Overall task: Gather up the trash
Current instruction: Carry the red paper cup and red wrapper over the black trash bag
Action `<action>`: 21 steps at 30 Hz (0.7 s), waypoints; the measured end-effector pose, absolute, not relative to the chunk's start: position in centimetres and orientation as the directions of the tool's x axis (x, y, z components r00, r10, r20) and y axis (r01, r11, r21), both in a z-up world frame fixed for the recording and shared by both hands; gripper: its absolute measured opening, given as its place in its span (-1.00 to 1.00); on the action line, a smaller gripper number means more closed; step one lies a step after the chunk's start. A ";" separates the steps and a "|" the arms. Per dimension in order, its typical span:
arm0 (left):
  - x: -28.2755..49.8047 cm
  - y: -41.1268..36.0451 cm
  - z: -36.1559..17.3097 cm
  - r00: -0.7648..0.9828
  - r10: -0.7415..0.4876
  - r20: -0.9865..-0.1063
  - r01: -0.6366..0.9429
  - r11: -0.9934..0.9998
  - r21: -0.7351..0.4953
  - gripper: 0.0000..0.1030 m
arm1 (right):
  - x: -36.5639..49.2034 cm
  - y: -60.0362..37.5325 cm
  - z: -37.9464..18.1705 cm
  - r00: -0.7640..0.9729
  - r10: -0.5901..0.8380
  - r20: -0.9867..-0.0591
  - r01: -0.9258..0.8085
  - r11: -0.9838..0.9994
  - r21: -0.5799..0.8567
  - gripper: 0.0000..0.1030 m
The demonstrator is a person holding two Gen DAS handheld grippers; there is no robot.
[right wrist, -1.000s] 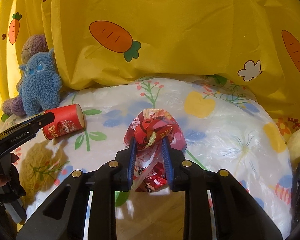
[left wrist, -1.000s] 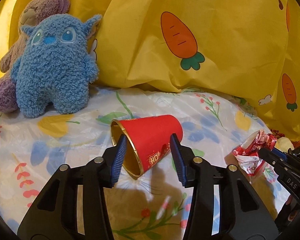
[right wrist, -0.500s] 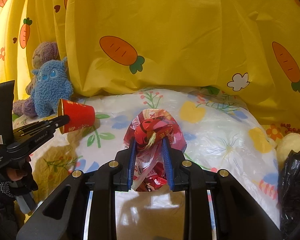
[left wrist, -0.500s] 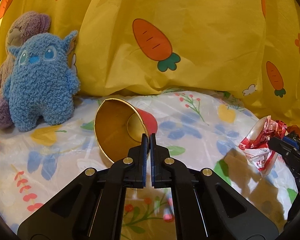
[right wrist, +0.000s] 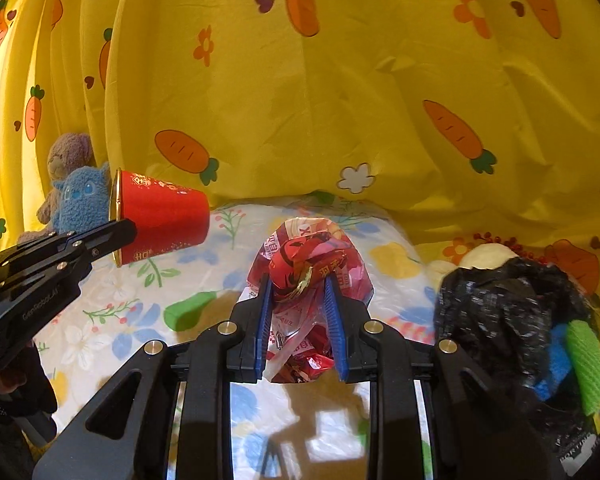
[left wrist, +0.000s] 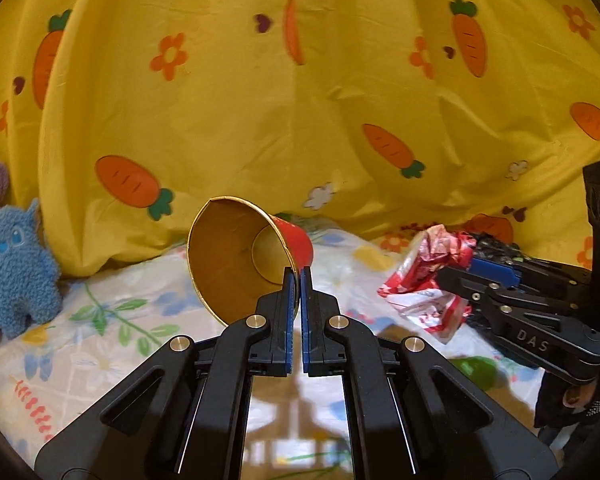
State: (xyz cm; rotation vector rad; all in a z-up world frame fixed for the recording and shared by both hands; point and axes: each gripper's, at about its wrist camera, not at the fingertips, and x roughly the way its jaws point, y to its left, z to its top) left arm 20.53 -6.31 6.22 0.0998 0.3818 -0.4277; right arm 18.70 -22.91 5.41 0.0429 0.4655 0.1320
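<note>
My left gripper (left wrist: pixel 297 276) is shut on the rim of a red paper cup (left wrist: pixel 244 256) with a gold inside, held on its side above the bed. The cup also shows in the right wrist view (right wrist: pixel 160 216), at the left gripper's tip (right wrist: pixel 126 228). My right gripper (right wrist: pixel 298 286) is shut on a crumpled red and white plastic wrapper (right wrist: pixel 308 264), lifted off the bed. The wrapper shows in the left wrist view (left wrist: pixel 428 276) in the right gripper (left wrist: pixel 466 266).
A black trash bag (right wrist: pixel 500 312) lies at the right with a green and a blue item inside. A blue plush (left wrist: pixel 14 268) and a purple plush (right wrist: pixel 66 156) sit at the left. Yellow carrot-print bedding (left wrist: pixel 300 100) rises behind the floral sheet (left wrist: pixel 112 332).
My left gripper closed on the cup's rim and lifted it off the sheet. Both grippers rose and moved back; the trash bag came into the right wrist view.
</note>
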 end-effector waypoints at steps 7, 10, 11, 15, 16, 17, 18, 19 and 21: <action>17.0 -15.8 5.8 0.748 -0.545 -0.380 0.586 0.811 -0.010 -0.96 | 14.0 -30.2 6.0 0.907 -0.007 -0.421 0.040 0.997 0.069 -0.49; 16.3 -19.2 5.4 0.707 -0.591 -0.389 0.635 0.772 -0.020 -0.96 | 12.1 -33.4 6.1 0.910 -0.079 -0.408 0.116 0.991 0.066 -0.49; 16.1 -20.4 5.2 0.692 -0.605 -0.394 0.651 0.759 -0.022 -0.96 | 11.6 -34.4 6.1 0.909 -0.105 -0.402 0.143 0.988 0.064 -0.49; 15.9 -24.5 4.1 0.645 -0.634 -0.426 0.693 0.721 -0.024 -0.96 | 10.1 -38.6 5.4 0.891 -0.202 -0.406 0.251 0.965 0.071 -0.49; 16.0 -25.4 3.8 0.637 -0.636 -0.436 0.699 0.715 -0.022 -0.96 | 9.9 -39.6 5.1 0.882 -0.223 -0.414 0.277 0.958 0.072 -0.49; 16.2 -26.2 3.5 0.627 -0.639 -0.446 0.705 0.709 -0.023 -0.96 | 9.8 -40.3 4.8 0.876 -0.234 -0.422 0.290 0.954 0.074 -0.49; 16.4 -27.0 3.1 0.617 -0.641 -0.456 0.711 0.703 -0.025 -0.96 | 9.7 -41.1 4.6 0.870 -0.241 -0.429 0.302 0.950 0.079 -0.49; 16.6 -27.6 2.9 0.610 -0.643 -0.463 0.716 0.698 -0.027 -0.96 | 9.8 -41.8 4.3 0.863 -0.250 -0.440 0.316 0.945 0.082 -0.49; 17.2 -29.0 2.5 0.592 -0.647 -0.481 0.726 0.687 -0.029 -0.96 | 10.2 -42.9 3.6 0.849 -0.261 -0.459 0.333 0.939 0.082 -0.49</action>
